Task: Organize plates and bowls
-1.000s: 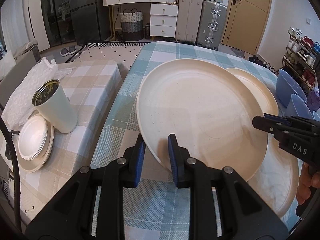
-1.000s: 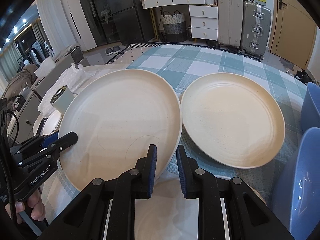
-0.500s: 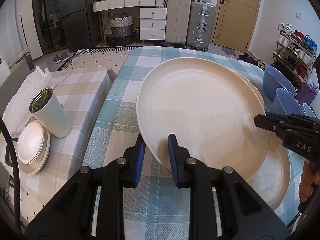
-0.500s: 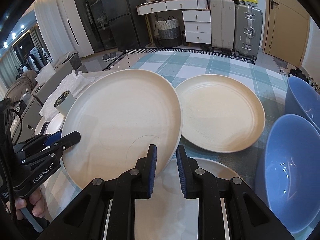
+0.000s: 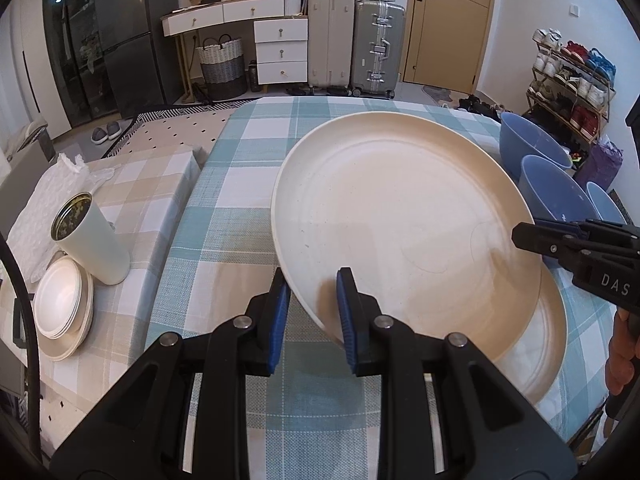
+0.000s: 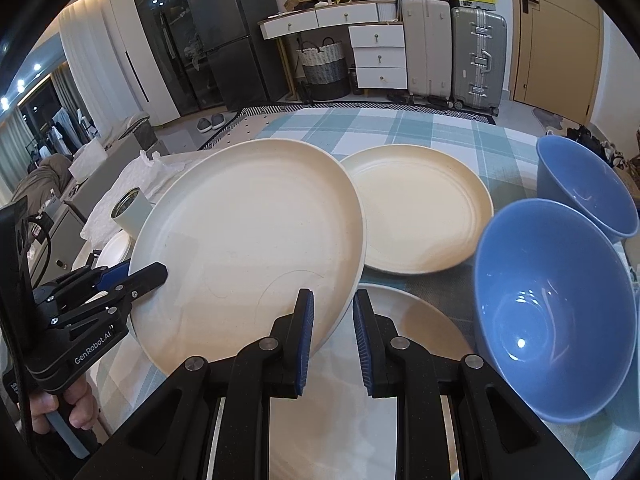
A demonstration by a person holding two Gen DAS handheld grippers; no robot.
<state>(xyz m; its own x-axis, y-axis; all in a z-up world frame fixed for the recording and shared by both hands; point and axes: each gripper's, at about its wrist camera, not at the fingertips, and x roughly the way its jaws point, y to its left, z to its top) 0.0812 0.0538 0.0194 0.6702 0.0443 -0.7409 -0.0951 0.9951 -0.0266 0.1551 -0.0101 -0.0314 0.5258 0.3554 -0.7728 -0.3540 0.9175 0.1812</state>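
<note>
Item 1: large cream plate (image 5: 400, 216), lifted and tilted above the teal-checked worktop (image 5: 240, 216). Left tongs (image 5: 312, 312) pinch its near-left rim; right tongs (image 6: 332, 328) pinch the opposite rim.

Item 2: cream plate (image 6: 400, 320) flat on the worktop directly beneath the lifted one.

Item 3: cream plate (image 6: 424, 208) flat on the worktop farther back, just beside the lifted plate's edge.

Item 4: 2 blue bowls, one nearer (image 6: 548, 320), one behind (image 6: 580, 184), at the right side.

Item 5: stack of small white plates (image 5: 60, 300) and a white cup (image 5: 92, 236) on the beige-checked side surface (image 5: 140, 184).
</note>
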